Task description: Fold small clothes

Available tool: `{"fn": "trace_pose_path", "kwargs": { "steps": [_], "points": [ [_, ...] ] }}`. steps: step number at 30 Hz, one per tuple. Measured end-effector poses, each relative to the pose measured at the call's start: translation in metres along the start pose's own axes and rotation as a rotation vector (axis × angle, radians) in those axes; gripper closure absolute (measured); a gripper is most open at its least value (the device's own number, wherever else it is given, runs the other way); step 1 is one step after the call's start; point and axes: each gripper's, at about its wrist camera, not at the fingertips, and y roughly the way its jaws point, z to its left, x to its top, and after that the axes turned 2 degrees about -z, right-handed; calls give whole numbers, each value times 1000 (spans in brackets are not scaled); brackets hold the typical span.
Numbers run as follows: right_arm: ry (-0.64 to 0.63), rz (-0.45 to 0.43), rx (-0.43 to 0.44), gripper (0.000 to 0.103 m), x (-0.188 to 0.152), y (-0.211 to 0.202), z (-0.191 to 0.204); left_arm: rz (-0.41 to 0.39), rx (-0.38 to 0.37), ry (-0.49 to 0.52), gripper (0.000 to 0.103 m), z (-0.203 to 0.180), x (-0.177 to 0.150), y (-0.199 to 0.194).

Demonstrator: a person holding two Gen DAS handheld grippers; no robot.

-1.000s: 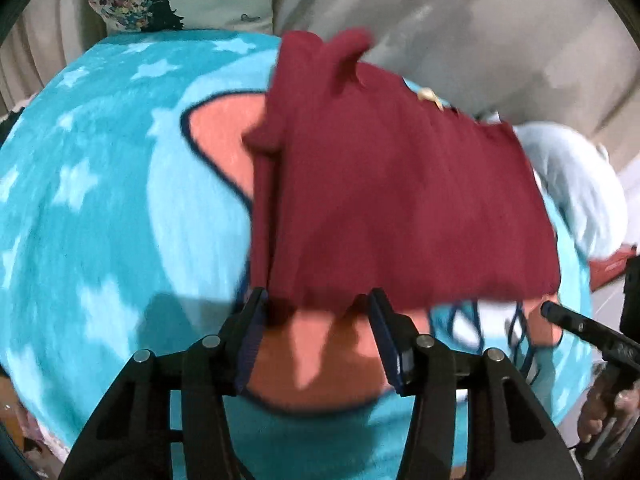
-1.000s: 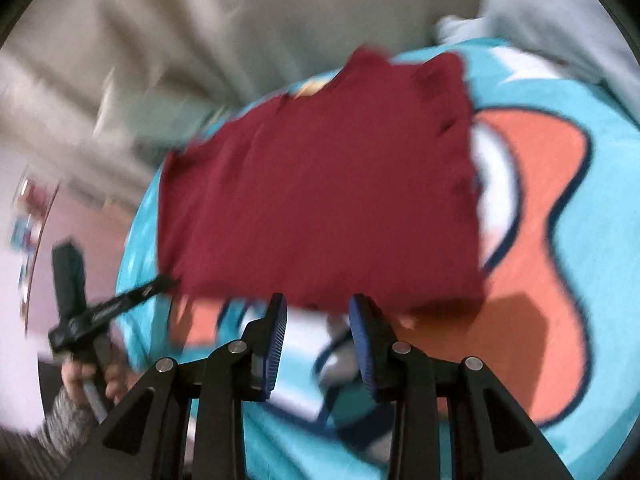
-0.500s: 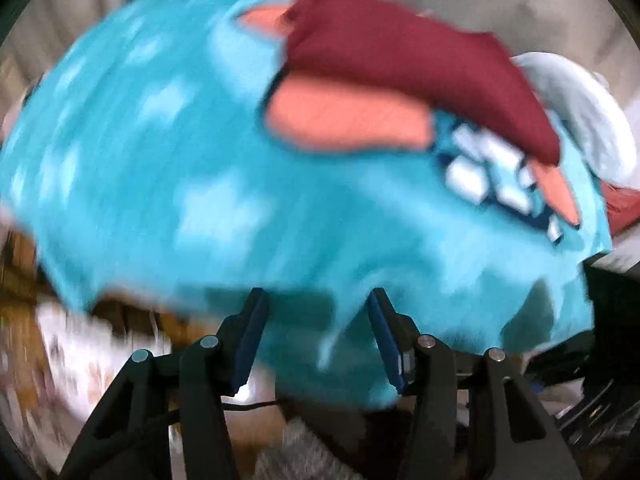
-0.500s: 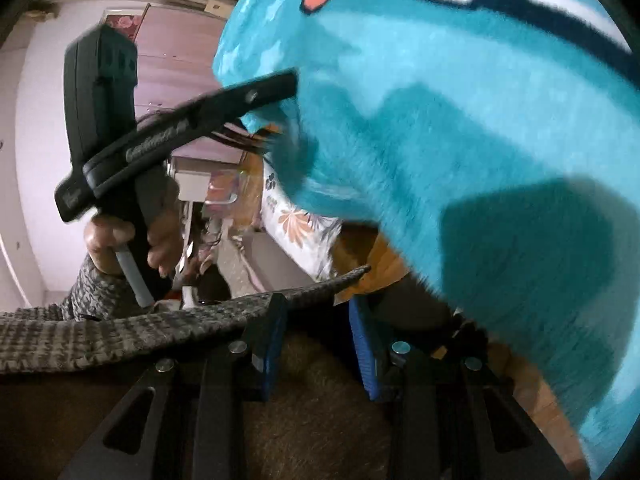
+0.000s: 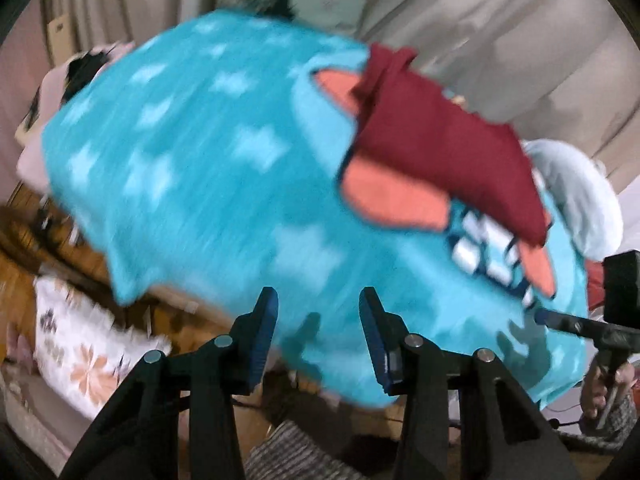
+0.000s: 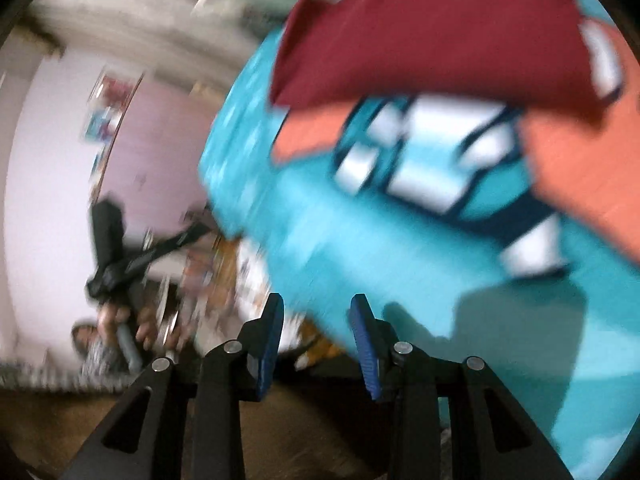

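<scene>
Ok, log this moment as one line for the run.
stage: between folds | maroon garment: folded, on turquoise blanket | left gripper: open, empty, closing | right gripper: open, empty

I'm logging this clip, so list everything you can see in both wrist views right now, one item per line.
maroon garment: one, dark red, folded, lying on the blanket's far right part
blanket: one, turquoise with pale stars and an orange and white cartoon print, spread over the surface
pale blue cloth: one, light blue, bunched just beyond the garment at the blanket's right edge
floral pillow: one, white with orange flowers, low at the left below the blanket
curtain: beige, behind the blanket
wall: pinkish, left of the right wrist view
left claw: black with blue pads, jaws apart, nothing between them
right claw: black with blue pads, jaws apart, empty
</scene>
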Motion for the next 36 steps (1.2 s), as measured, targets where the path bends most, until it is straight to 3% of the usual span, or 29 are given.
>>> {"fn": "trace_pose_path", "kwargs": {
  "steps": [3,6,9,11,14,18,19,21,24,26,32,36],
  "points": [
    [49,-111,-58,65,29,-22,-13,-37,-37,47,60,-23,35,8],
    [59,-204,-137,57,63,-39,-19,-71,-88,90,53,-44,81,30],
    [78,-301,-230,54,112,-48,-27,-91,-97,126,52,-66,122,56],
    [111,-339,-246,54,145,-44,-29,-84,-107,127,52,-75,150,80],
    [144,-354,-281,54,187,-32,-40,-40,-111,97,52,-76,191,125],
    [207,-333,-335,54,229,-12,-71,23,-36,27,52,-57,228,184],
    [227,-337,-365,54,229,-11,-84,42,-34,-9,52,-49,233,193],
    [314,-367,-403,54,234,-20,-114,95,-109,-108,50,-29,237,211],
    [437,-427,-267,59,227,-36,-146,98,-157,-130,48,-22,238,212],
    [466,-447,-234,59,224,-45,-152,97,-170,-130,48,-21,242,210],
    [367,-481,-341,51,225,-72,-128,45,-169,-112,48,-18,244,183],
    [317,-494,-351,51,217,-85,-109,11,-159,-106,48,-11,232,160]
  ]
}}
